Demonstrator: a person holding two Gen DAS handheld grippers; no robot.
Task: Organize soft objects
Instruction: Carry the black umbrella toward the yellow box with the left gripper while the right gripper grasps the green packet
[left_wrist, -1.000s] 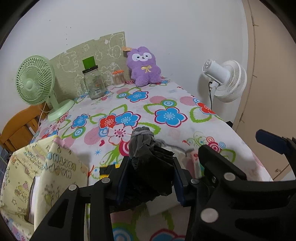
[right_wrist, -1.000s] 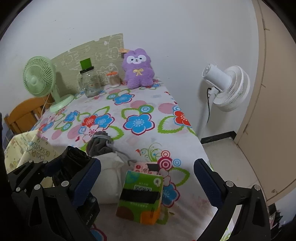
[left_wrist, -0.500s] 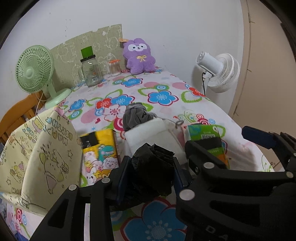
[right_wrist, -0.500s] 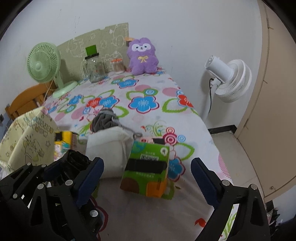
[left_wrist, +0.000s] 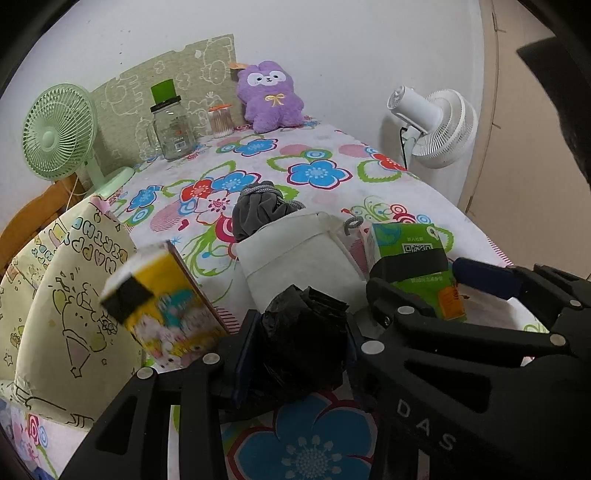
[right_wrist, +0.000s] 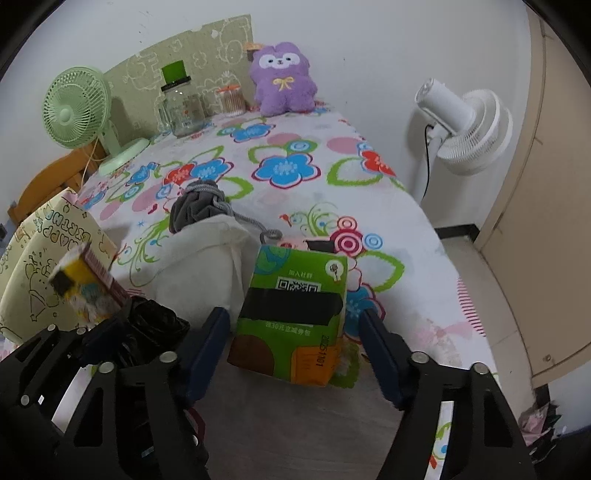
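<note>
Between the closing right hand-held gripper (right_wrist: 291, 354) — the green pack (right_wrist: 295, 314), long axis pointing away; left pinches black bag (left_wrist: 303, 343).

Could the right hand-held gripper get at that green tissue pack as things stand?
Probably yes. The right hand-held gripper already straddles the green tissue pack, its jaws closing with the pack between them; nothing blocks either side.

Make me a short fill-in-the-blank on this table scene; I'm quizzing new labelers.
1. The left gripper is shut on a crumpled ____ bag.
2. The green tissue pack lies between the closing jaws of the ____ gripper.
3. The plush toy by the wall is ____.

Missing words: black; right; purple
</note>
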